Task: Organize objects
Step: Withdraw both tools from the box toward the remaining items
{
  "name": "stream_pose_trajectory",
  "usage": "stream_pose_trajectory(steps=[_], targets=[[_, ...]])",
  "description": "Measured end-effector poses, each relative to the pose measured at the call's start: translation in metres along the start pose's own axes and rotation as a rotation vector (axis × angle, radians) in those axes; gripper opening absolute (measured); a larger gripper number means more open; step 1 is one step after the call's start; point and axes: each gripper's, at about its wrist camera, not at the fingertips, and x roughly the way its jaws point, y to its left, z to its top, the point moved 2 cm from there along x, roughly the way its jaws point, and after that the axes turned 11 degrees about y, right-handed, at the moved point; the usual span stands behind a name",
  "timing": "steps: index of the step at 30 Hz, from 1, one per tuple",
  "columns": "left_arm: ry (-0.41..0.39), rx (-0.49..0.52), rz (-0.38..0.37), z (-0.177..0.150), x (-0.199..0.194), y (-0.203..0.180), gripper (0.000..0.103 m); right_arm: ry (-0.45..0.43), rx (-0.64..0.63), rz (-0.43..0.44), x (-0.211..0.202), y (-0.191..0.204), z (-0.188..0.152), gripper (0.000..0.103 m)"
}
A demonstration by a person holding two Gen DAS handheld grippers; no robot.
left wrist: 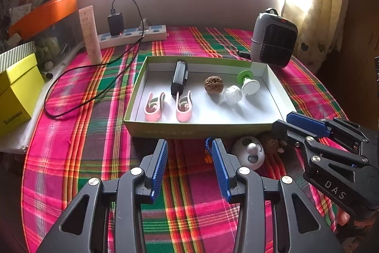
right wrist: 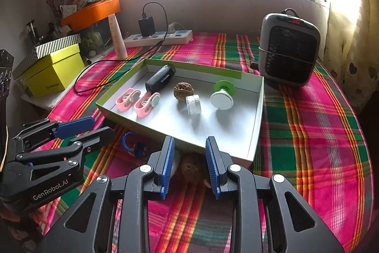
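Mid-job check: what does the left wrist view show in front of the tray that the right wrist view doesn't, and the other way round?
Only the left wrist view shows the white round toy on the cloth beside the brown fuzzy item. Only the right wrist view shows the blue cord loop whole; in the left view only a bit peeks past a finger. Both show the tray holding two pink clips, a black cylinder and a walnut, with the left hand-held gripper and right hand-held gripper open.

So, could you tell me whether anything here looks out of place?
Yes: a white round toy, a brown fuzzy item and a blue cord loop lie on the cloth outside the tray, against its near wall.
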Motion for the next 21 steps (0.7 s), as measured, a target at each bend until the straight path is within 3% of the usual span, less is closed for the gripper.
stream_pose_trajectory(steps=[21], targets=[[0.047,-0.011,-0.060,-0.028,0.009,-0.001,0.038,0.023,0.025,-0.008,-0.005,-0.013,-0.032,0.029]])
